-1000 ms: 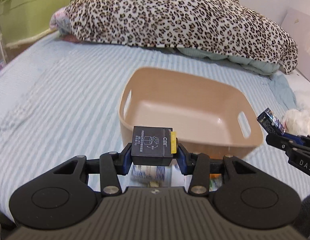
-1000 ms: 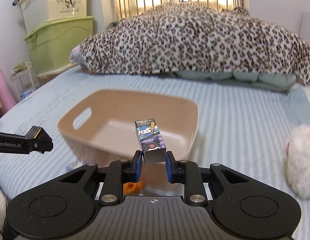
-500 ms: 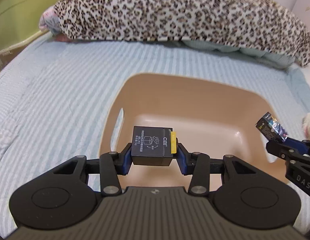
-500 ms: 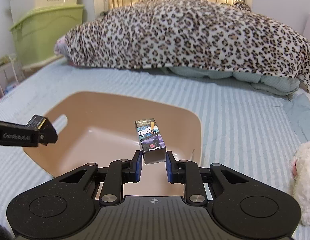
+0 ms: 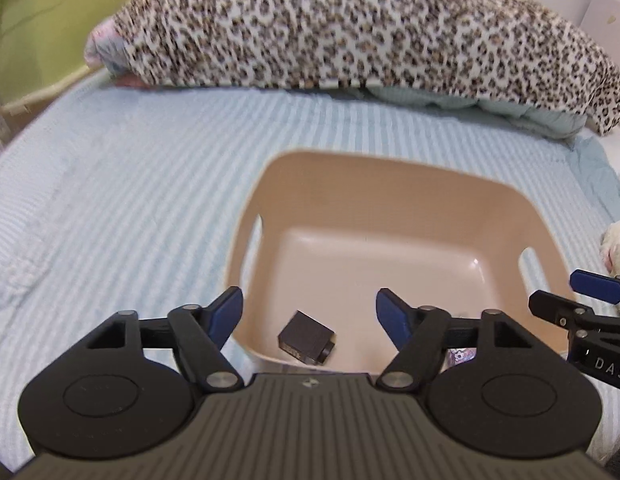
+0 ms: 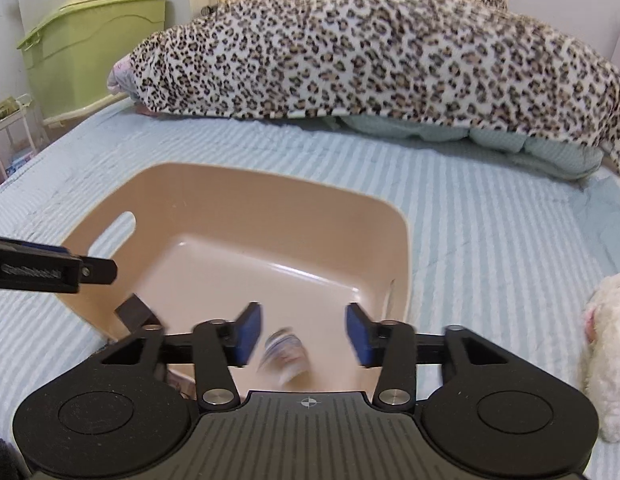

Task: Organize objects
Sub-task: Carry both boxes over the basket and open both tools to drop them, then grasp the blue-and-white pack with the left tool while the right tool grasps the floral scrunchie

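Left wrist view: both the left gripper (image 5: 309, 312) and right gripper (image 6: 304, 334) hang wide open and empty above the tan basket (image 5: 352, 168), where a small black box (image 5: 306, 336) near its front wall looks light, rigid, best pinched across flat sides.

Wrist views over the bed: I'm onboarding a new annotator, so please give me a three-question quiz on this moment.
1. True or false: the left gripper is open.
2. Where is the small black rectangular box? A) on the striped blue bedsheet B) inside the beige plastic basket C) between the fingers
3. Fill in: below the open right gripper, the small cartoon-printed carton looks ____ in the right wrist view.

Key
1. True; its jaws stand wide apart with nothing between them.
2. B, near the basket's front wall.
3. Blurred, so whether it has landed cannot be told.
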Demonstrator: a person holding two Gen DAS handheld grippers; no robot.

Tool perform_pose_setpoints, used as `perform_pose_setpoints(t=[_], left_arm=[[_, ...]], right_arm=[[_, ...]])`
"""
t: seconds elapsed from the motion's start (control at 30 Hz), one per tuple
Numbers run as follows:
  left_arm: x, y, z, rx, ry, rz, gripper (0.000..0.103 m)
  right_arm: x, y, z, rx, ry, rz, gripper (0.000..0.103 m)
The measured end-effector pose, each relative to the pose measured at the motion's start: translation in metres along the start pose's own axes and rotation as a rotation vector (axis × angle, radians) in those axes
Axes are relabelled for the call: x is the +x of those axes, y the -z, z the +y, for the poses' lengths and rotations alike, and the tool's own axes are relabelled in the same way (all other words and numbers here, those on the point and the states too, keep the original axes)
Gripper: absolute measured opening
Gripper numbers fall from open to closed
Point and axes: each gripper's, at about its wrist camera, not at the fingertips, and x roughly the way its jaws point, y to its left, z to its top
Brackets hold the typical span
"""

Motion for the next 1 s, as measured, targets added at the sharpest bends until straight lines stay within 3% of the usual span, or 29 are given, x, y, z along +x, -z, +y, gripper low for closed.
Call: perform_pose_setpoints(t=[0.1,0.3,0.5,0.87,1.0], left_arm=[[-0.021,0.003,0.0,0.031,0.018,-0.01,0.086],[-0.049,0.023,0.008,0.069,0.028,0.0,0.088],[-0.054,0.05,0.02,0.048,0.035,0.041,0.088],[-0.021,0.082,0.025,0.082,0.027,0.124,0.088],[-0.006,0.088,0.02,0.105,0.031,0.144,0.088]], right_arm=[[-0.018,0.002,-0.001,0.003,0.009,-0.028,0.072],[-0.048,0.017,0.002,0.064,-0.005,-0.037,0.092],[-0.054,0.049,0.016,0.085,-0.029,0.017,0.098],[-0.009,0.116,0.035,0.183,-0.099,0.262,0.098],[0.002,0.13,0.036,0.218,-0.11,0.307,0.098]])
